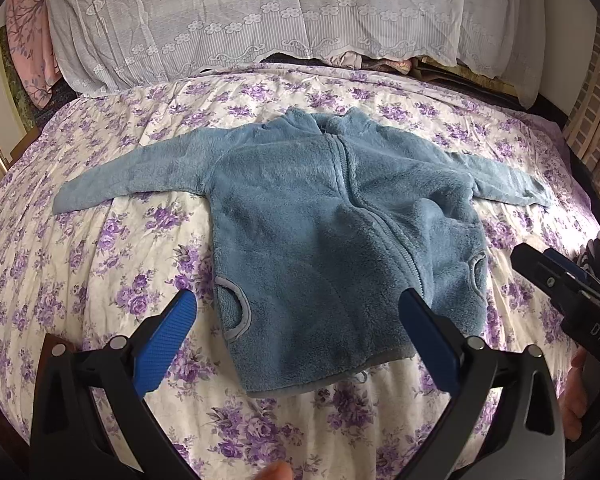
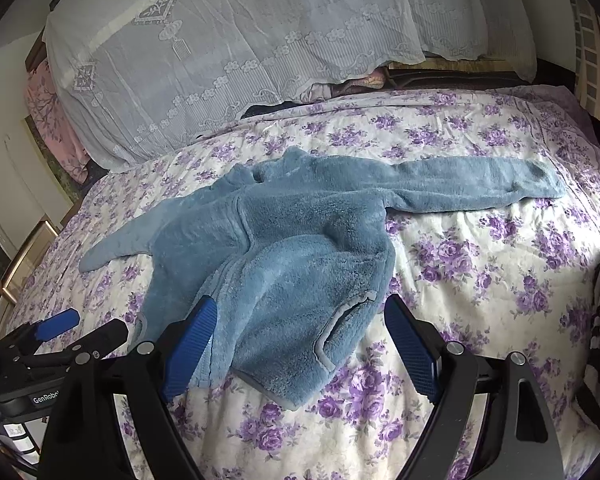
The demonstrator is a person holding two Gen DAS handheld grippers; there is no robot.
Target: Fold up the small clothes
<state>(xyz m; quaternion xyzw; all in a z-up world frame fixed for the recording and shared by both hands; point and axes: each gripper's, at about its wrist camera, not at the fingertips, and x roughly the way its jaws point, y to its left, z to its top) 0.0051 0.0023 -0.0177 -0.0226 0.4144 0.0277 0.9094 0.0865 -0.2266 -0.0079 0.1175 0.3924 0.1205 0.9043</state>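
With both grippers' fingers (image 1: 184, 312) apart and empty, pinch the soft, floppy fleece jacket (image 1: 320, 216) by its hem corners nearest you.

The blue fleece jacket (image 1: 324, 216) lies spread on the floral bedspread (image 1: 100, 264) beyond the gaping left tool (image 1: 298, 308).

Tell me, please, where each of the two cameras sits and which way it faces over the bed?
Left wrist: on the left gripper, open near the jacket's hem, facing the lace-covered pillows; the right gripper shows at the right edge.
Right wrist: on the right gripper, open, facing likewise; the left gripper shows lower left.
Shared: jacket, floral bedspread, pillows.
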